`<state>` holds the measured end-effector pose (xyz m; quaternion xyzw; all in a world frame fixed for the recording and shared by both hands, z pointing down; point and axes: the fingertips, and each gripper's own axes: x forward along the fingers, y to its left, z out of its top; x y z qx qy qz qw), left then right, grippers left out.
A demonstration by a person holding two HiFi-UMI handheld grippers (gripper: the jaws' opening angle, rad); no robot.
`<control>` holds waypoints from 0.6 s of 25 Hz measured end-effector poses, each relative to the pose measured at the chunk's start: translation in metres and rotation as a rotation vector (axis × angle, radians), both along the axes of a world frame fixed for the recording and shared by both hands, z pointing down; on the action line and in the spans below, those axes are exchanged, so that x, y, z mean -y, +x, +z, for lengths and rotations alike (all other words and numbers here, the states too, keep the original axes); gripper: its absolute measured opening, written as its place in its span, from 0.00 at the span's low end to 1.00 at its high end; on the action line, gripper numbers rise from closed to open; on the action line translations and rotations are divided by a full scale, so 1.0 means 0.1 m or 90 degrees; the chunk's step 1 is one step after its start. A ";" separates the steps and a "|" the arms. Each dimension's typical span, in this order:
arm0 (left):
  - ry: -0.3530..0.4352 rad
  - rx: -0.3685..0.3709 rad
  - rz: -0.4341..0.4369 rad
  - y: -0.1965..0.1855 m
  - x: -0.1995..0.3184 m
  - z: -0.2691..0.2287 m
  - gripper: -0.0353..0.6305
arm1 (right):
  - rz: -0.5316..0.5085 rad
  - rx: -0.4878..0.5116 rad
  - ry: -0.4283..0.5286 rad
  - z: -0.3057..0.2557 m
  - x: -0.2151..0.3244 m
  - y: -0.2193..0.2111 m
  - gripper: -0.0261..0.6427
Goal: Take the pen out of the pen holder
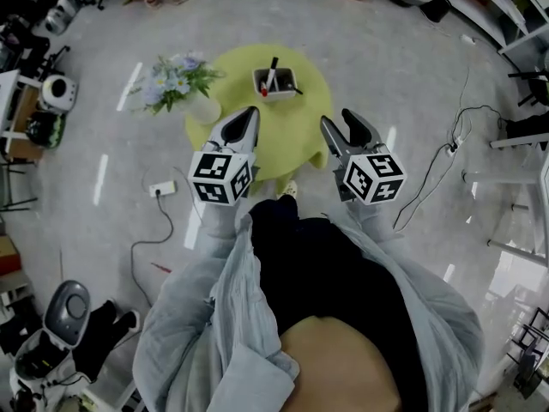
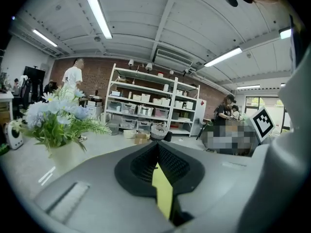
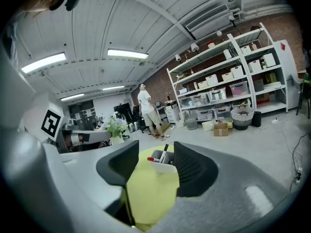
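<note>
1. Person's pale grey jacket (image 1: 202, 333), lowest in the head view; both sleeves reach forward.
2. Power strip (image 1: 161, 189), white, on the grey floor left of the worktop.
3. Bouquet (image 1: 174, 79) of pale blue and white flowers in a white vase, at the worktop's left edge.
4. Left gripper (image 1: 250, 112) (image 2: 157, 145), over the near left part of the worktop; fingers pressed together, nothing between them.
5. Worktop (image 1: 296, 140), round, yellow-green.
6. Pen holder (image 1: 289, 76) (image 3: 163, 168), a white open box on the far part of the worktop, well apart from both grippers.
7. Pen (image 1: 271, 70) (image 3: 165, 152), black, standing tilted in the pen holder, beside a red-capped one.
8. Right gripper (image 1: 340, 120) (image 3: 156, 154), over the near right edge; fingers spread, empty, the pen holder showing far off through the gap.
</note>
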<state>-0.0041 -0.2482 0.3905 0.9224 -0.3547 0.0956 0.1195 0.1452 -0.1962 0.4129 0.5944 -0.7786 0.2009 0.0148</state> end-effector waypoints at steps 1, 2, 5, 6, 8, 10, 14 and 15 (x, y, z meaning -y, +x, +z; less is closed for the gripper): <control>0.000 -0.002 0.004 0.02 0.08 0.00 0.08 | 0.001 -0.001 -0.001 0.00 0.07 0.01 0.37; -0.001 -0.004 0.008 0.04 0.15 0.00 0.08 | 0.002 -0.001 -0.002 0.01 0.14 0.01 0.37; -0.001 -0.005 0.018 0.08 0.35 0.02 0.08 | 0.000 -0.001 -0.008 0.04 0.32 0.00 0.38; -0.003 -0.004 0.020 0.09 0.42 0.03 0.08 | -0.001 0.000 -0.010 0.06 0.37 0.00 0.38; -0.007 0.000 0.025 0.12 0.52 0.07 0.08 | -0.005 0.002 -0.019 0.09 0.47 -0.01 0.38; -0.016 0.005 0.031 0.14 0.57 0.13 0.08 | -0.011 0.002 -0.029 0.13 0.52 -0.02 0.38; -0.042 0.005 0.029 0.15 0.61 0.24 0.08 | -0.042 -0.014 -0.054 0.17 0.65 -0.04 0.38; -0.051 0.003 0.026 0.15 0.60 0.27 0.08 | -0.051 -0.021 -0.060 0.19 0.68 -0.05 0.38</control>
